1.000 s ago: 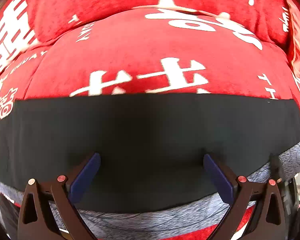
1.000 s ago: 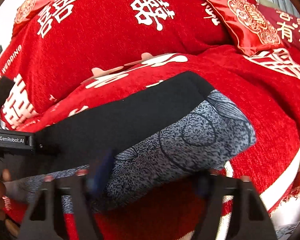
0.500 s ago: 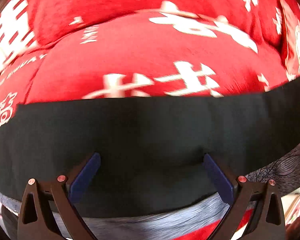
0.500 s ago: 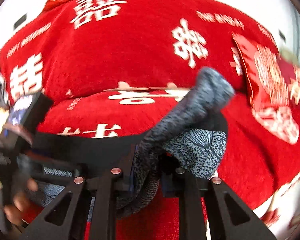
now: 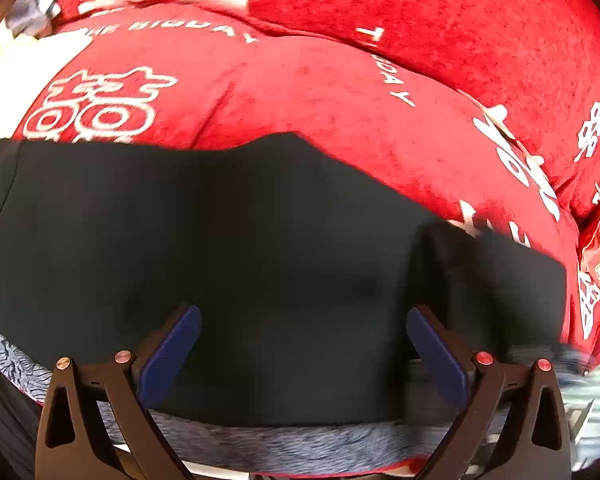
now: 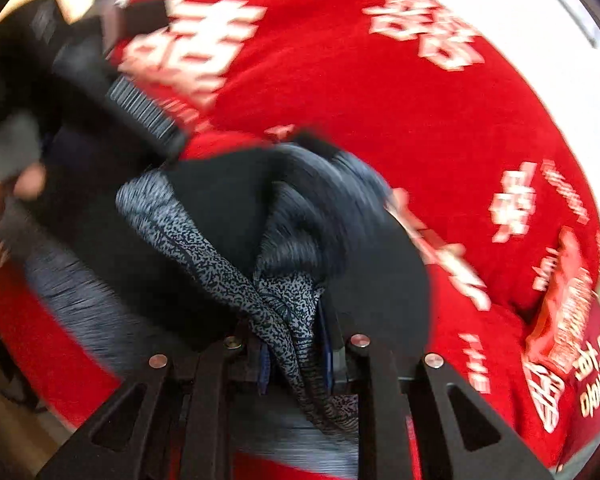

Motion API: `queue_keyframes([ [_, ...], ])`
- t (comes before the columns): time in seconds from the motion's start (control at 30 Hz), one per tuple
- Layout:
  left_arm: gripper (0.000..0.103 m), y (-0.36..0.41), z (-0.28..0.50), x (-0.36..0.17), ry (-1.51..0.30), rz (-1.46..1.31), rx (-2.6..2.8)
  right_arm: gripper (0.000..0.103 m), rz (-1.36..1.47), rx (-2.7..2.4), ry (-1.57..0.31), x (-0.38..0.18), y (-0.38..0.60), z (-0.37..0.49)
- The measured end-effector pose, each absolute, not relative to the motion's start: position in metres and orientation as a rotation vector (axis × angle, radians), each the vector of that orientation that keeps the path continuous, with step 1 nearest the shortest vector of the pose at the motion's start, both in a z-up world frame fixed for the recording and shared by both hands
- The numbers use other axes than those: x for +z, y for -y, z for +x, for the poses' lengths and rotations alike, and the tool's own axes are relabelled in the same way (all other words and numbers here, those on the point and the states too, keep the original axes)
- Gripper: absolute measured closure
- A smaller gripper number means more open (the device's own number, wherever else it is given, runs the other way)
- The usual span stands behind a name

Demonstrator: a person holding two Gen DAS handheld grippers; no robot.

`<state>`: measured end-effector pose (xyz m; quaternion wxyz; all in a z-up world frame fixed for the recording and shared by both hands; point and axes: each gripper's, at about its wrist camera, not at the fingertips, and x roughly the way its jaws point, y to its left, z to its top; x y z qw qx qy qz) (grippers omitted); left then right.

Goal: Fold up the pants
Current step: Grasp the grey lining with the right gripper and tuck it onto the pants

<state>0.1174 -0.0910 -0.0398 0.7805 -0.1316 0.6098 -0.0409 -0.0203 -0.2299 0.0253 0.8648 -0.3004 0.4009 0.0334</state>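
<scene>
- One pair of pants point(image 5: 260, 272) is lying on a red cover point(image 5: 340, 92); in the left wrist view its long axis is running across the picture from the left edge toward the right, where a doubled-over black end is sitting on top of the rest.
- The pants are showing two fabrics: a smooth, matte black panel, and a grey-and-black speckled knit with fine curved line patterns, which is showing as a strip along the near edge.
- In the right wrist view the speckled part is gathered into a rope-like bunch point(image 6: 296, 320) that is running from the gripper up and away into rounded, blurred folds, with black cloth on both sides.
- The right gripper point(image 6: 296, 356) is nearly closed, its two jaws pinching that bunch of fabric between the blue pads.
- The left gripper point(image 5: 304, 344) is standing wide apart, its two blue ribbed pads point(image 5: 172, 344) reaching over the black panel with nothing clamped between them; whether they are touching the cloth I cannot tell.
- The cover is a plush, velvety red textile printed with white characters and letters, swelling into soft rounded cushions.
- One red embroidered pillow point(image 6: 564, 312) is lying at the right edge.
- A person's hand point(image 6: 28, 180), blurred, is showing at the left beside the dark body of the other tool.
</scene>
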Motion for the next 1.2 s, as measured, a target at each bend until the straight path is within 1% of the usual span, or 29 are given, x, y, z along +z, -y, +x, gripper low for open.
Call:
queue_keyframes([
  [0.07, 0.0, 0.081, 0.113, -0.041, -1.315, -0.301, -0.087, 0.083, -0.756, 0.08, -0.846, 0.004, 0.209, -0.028],
  [0.13, 0.0, 0.075, 0.113, -0.04, -1.312, -0.317, -0.086, 0.083, -0.826, 0.069, -0.834, -0.004, 0.199, -0.031],
  [0.23, 0.0, 0.073, 0.115, -0.032, -1.305, -0.345, -0.118, 0.083, -0.851, 0.057, -0.837, -0.005, 0.197, -0.03],
  [0.27, 0.0, 0.074, 0.116, -0.028, -1.298, -0.344, -0.13, 0.08, -0.853, 0.056, -0.843, -0.005, 0.198, -0.033],
  [0.3, 0.0, 0.077, 0.118, -0.024, -1.289, -0.334, -0.141, 0.075, -0.851, 0.061, -0.855, -0.003, 0.198, -0.036],
  [0.37, 0.0, 0.088, 0.121, -0.015, -1.271, -0.301, -0.17, 0.052, -0.823, 0.084, -0.872, 0.006, 0.197, -0.043],
  [0.4, 0.0, 0.094, 0.123, -0.011, -1.266, -0.288, -0.184, 0.042, -0.785, 0.118, -0.883, 0.013, 0.196, -0.047],
  [0.43, 0.0, 0.1, 0.123, -0.008, -1.264, -0.27, -0.199, 0.024, -0.698, 0.18, -0.903, 0.027, 0.198, -0.054],
  [0.47, 0.0, 0.109, 0.124, -0.006, -1.262, -0.243, -0.218, 0.021, -0.634, 0.219, -0.913, 0.036, 0.201, -0.058],
  [0.57, 0.0, 0.129, 0.119, -0.006, -1.26, -0.146, -0.254, 0.021, -0.378, 0.288, -0.921, 0.069, 0.229, -0.062],
  [0.63, 0.0, 0.141, 0.112, -0.013, -1.268, -0.068, -0.261, 0.021, -0.275, 0.237, -0.932, 0.076, 0.255, -0.056],
  [0.73, 0.0, 0.155, 0.096, -0.026, -1.272, 0.067, -0.254, 0.021, -0.131, 0.115, -0.995, 0.069, 0.307, -0.04],
  [0.77, 0.0, 0.161, 0.089, -0.033, -1.267, 0.136, -0.236, 0.021, -0.069, 0.103, -1.039, 0.062, 0.322, -0.034],
  [0.83, 0.0, 0.163, 0.081, -0.039, -1.262, 0.182, -0.23, 0.021, 0.072, 0.142, -1.138, 0.041, 0.34, -0.025],
  [0.9, 0.0, 0.161, 0.075, -0.038, -1.246, 0.189, -0.232, 0.021, 0.09, 0.142, -1.158, 0.035, 0.346, -0.026],
  [1.03, 0.0, 0.152, 0.072, -0.04, -1.262, 0.145, -0.237, 0.021, 0.083, 0.145, -1.123, 0.053, 0.346, -0.019],
  [1.1, 0.0, 0.148, 0.072, -0.044, -1.283, 0.101, -0.236, 0.02, 0.037, 0.125, -1.081, 0.06, 0.338, -0.011],
  [1.2, 0.0, 0.144, 0.073, -0.048, -1.298, 0.049, -0.239, 0.02, -0.086, 0.099, -1.092, 0.053, 0.327, 0.023],
])
